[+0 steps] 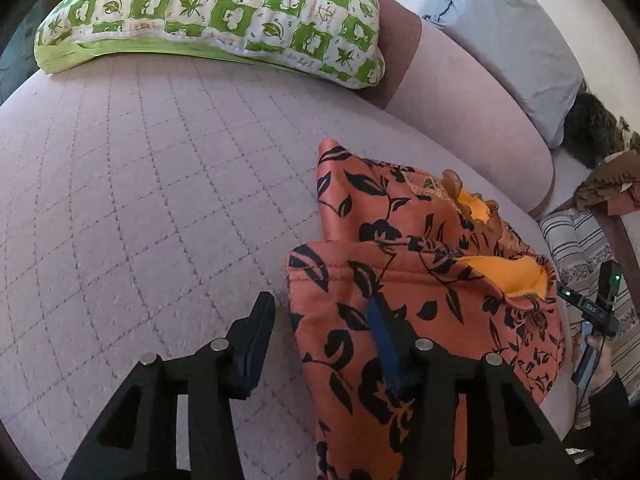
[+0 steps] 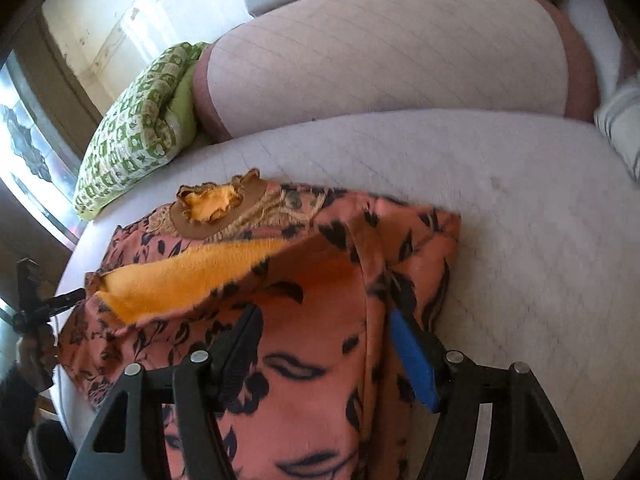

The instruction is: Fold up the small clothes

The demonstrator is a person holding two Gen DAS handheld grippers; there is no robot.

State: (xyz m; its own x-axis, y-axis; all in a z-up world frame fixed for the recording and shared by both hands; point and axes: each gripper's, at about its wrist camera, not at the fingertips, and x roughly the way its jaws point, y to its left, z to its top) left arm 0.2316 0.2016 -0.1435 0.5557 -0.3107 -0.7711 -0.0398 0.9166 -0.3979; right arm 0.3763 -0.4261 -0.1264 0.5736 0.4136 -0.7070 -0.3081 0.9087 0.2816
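A small orange garment (image 1: 404, 280) with black leaf print and a yellow fleece lining lies crumpled on the pinkish quilted sofa seat (image 1: 140, 184). My left gripper (image 1: 320, 304) is low over its left edge, jaws apart. Its left finger (image 1: 256, 332) stands over bare seat and its blue-padded finger (image 1: 384, 344) lies on the cloth, so only the hem is between them. In the right wrist view the garment (image 2: 312, 304) fills the foreground. My right gripper (image 2: 324, 314) is open over it, and a raised fold runs between its fingers with neither pad pressing on it.
A green-and-white patterned cushion (image 1: 224, 12) leans at the far end of the seat, by the sofa back (image 2: 380, 60). A grey-blue pillow (image 1: 520, 40) and striped fabric (image 1: 580, 240) lie at the right. A window (image 2: 24, 140) is on the left.
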